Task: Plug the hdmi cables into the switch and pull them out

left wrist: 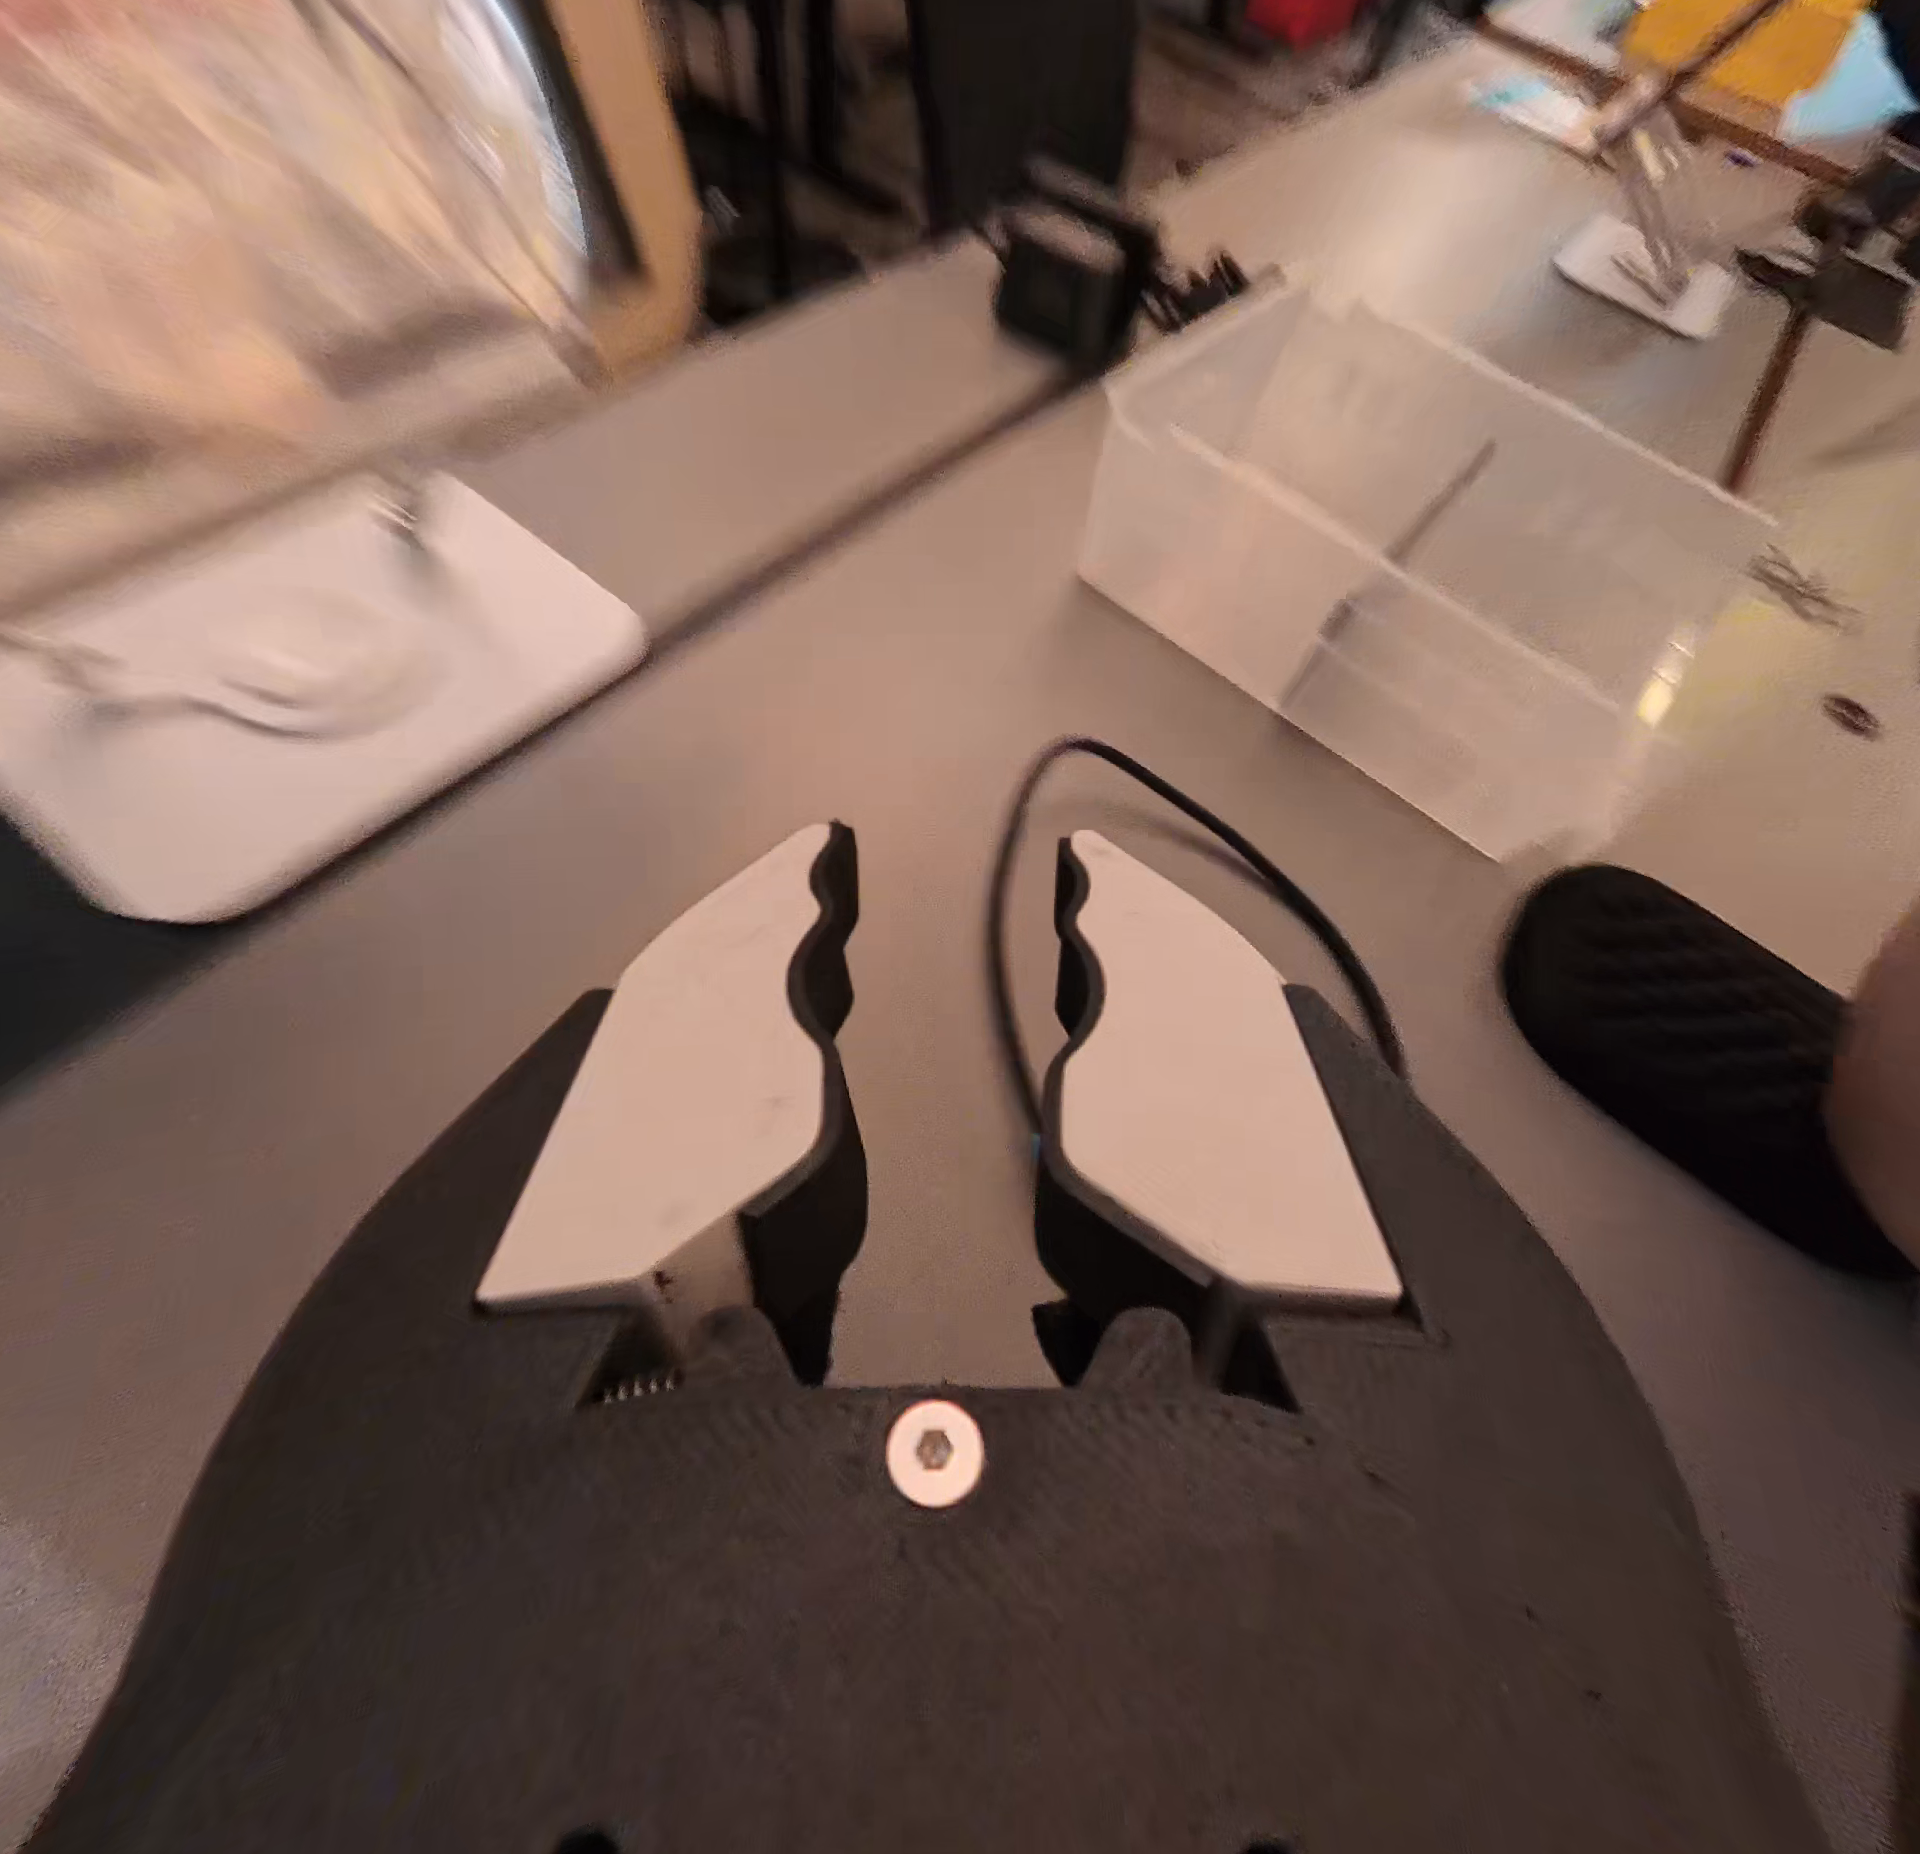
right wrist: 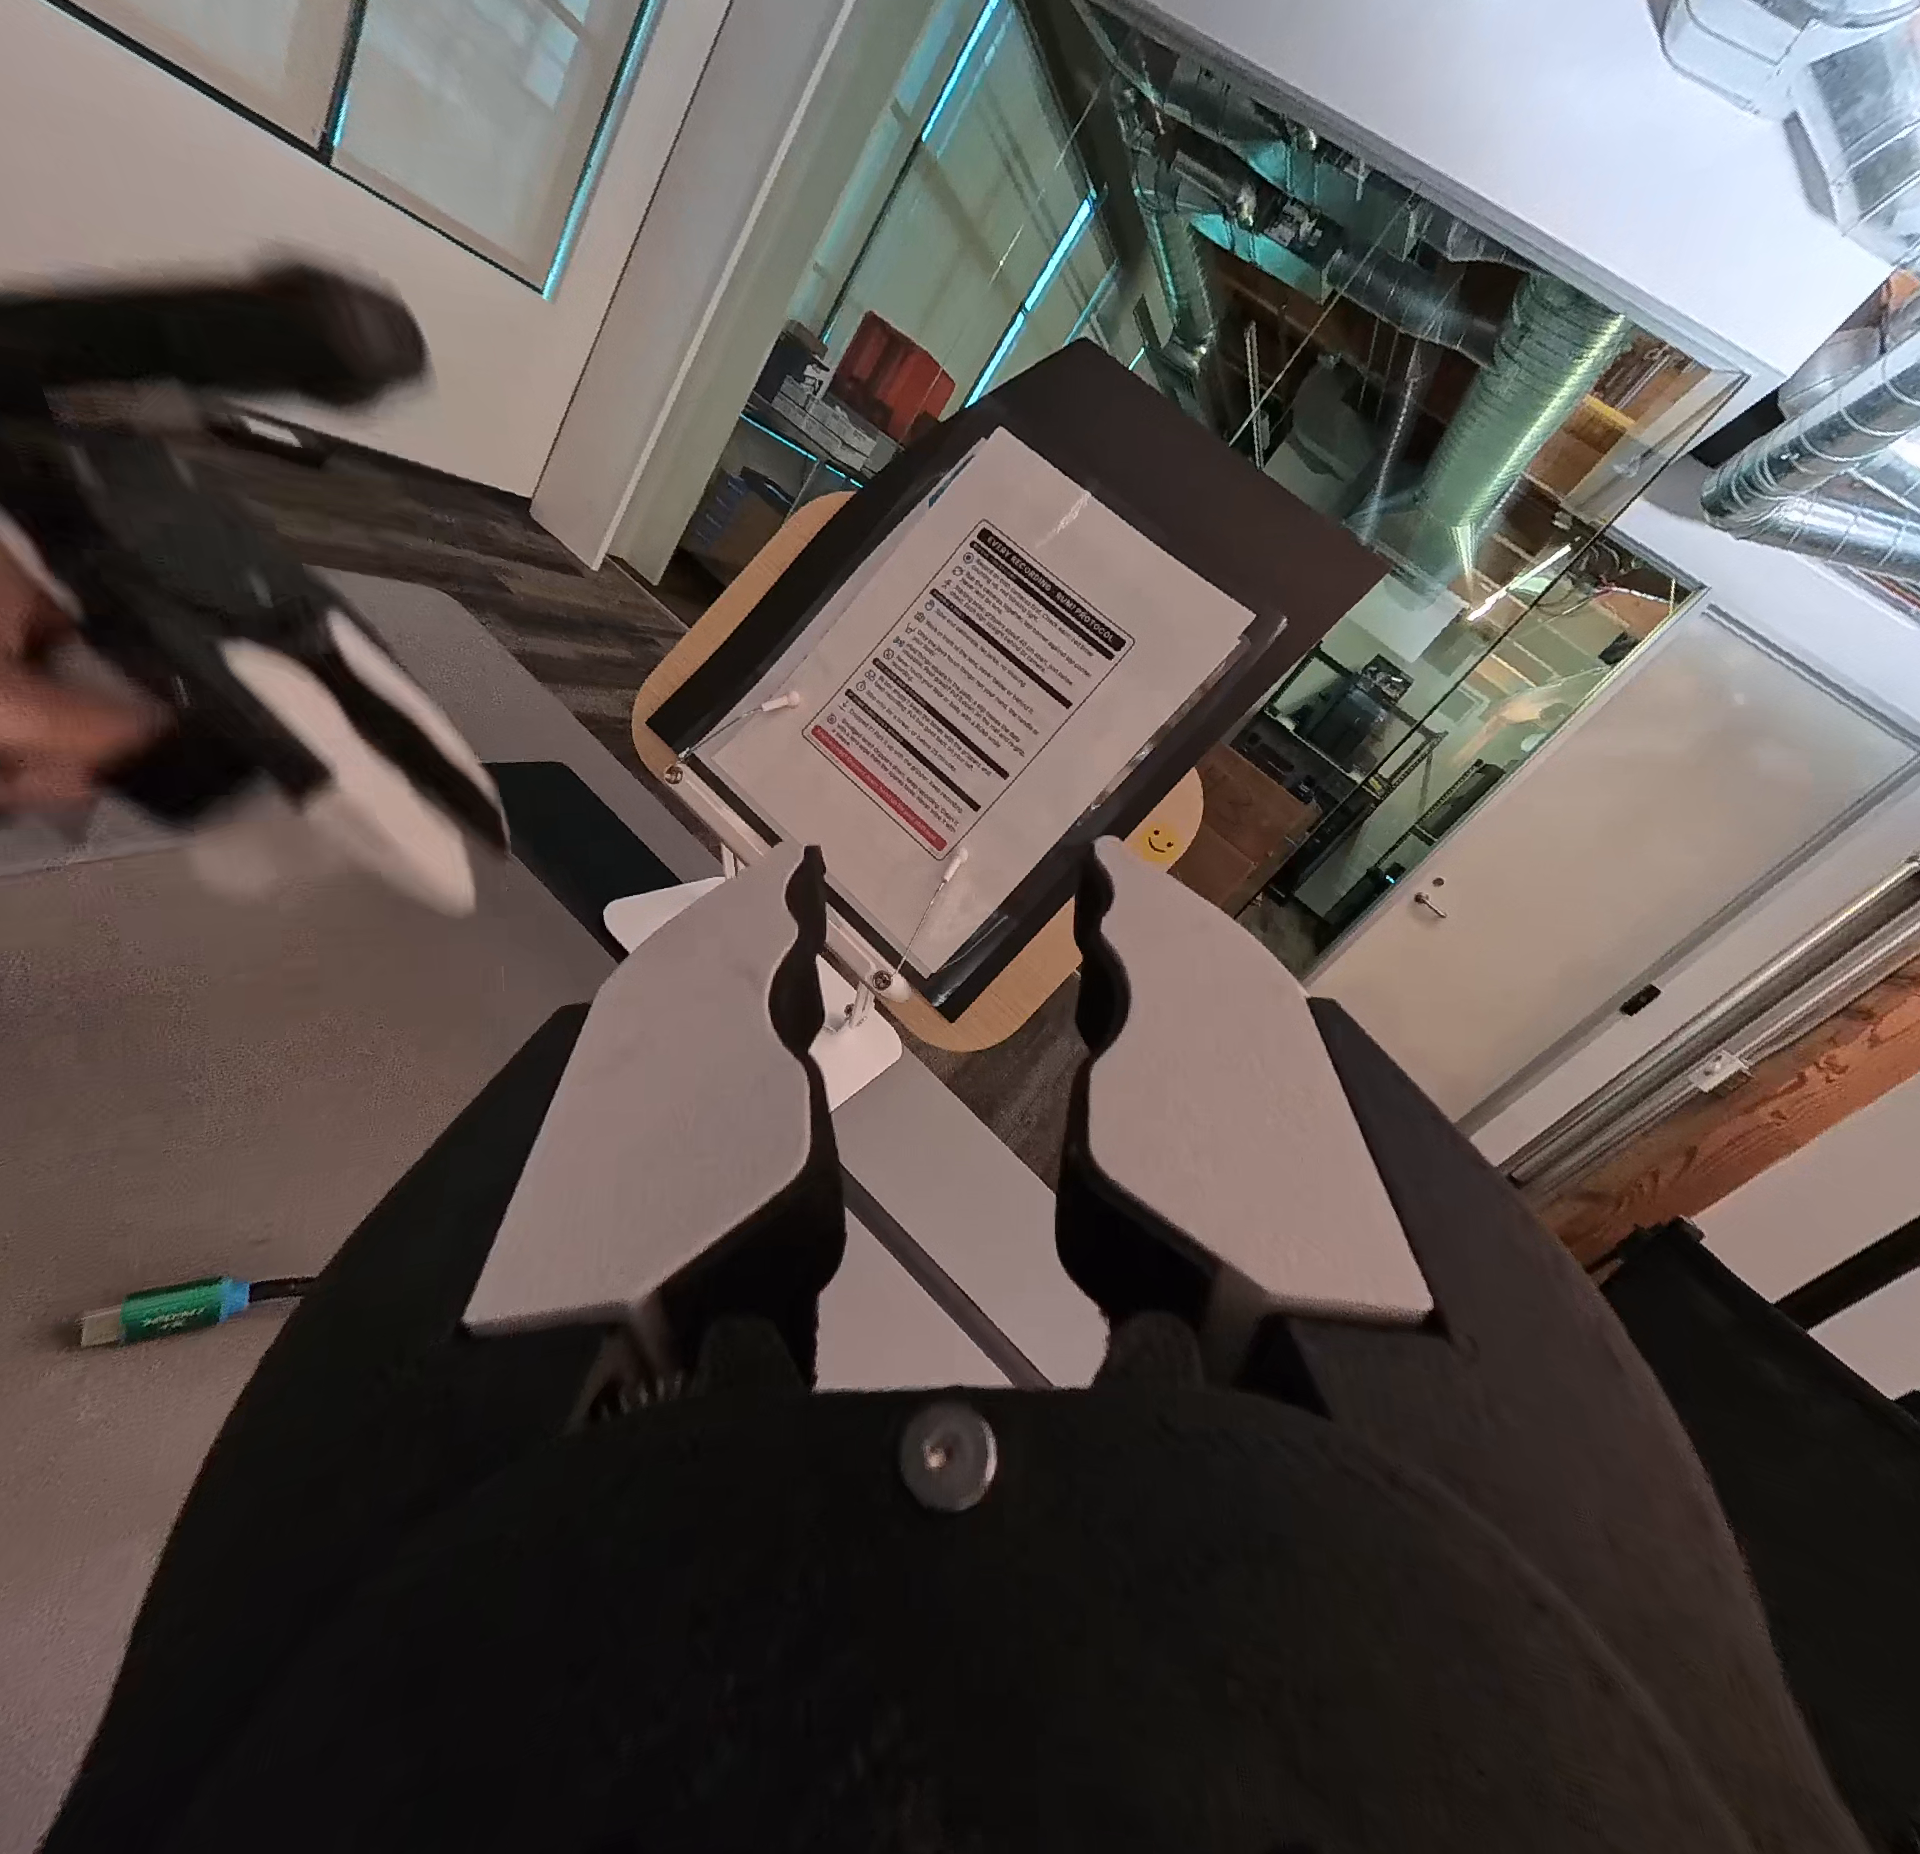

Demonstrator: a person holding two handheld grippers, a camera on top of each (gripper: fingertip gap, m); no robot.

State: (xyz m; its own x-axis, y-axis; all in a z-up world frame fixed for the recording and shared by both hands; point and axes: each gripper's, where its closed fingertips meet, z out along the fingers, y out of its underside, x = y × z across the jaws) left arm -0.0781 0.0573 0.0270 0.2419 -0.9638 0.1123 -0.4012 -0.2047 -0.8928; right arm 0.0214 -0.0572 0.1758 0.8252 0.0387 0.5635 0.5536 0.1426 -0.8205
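My left gripper (left wrist: 956, 848) is open and empty, low over the grey table (left wrist: 852, 682). A thin black cable (left wrist: 1049, 776) loops on the table just right of its right finger. My right gripper (right wrist: 945, 859) is open and empty, raised and tilted, pointing at a stand with a printed sheet (right wrist: 987, 682). A green cable plug with a blue collar and a metal tip (right wrist: 166, 1311) lies on the table at the lower left of the right wrist view. The left gripper also shows there, blurred, at the left (right wrist: 395, 796). No switch is in view.
A clear plastic bin (left wrist: 1382, 557) stands ahead on the right. A white stand base (left wrist: 312, 682) sits at the left. A small black box (left wrist: 1060, 277) stands at the table's far edge. A black textured handle (left wrist: 1683, 1046) shows at the right. A person's hand (right wrist: 52, 703) holds the left gripper.
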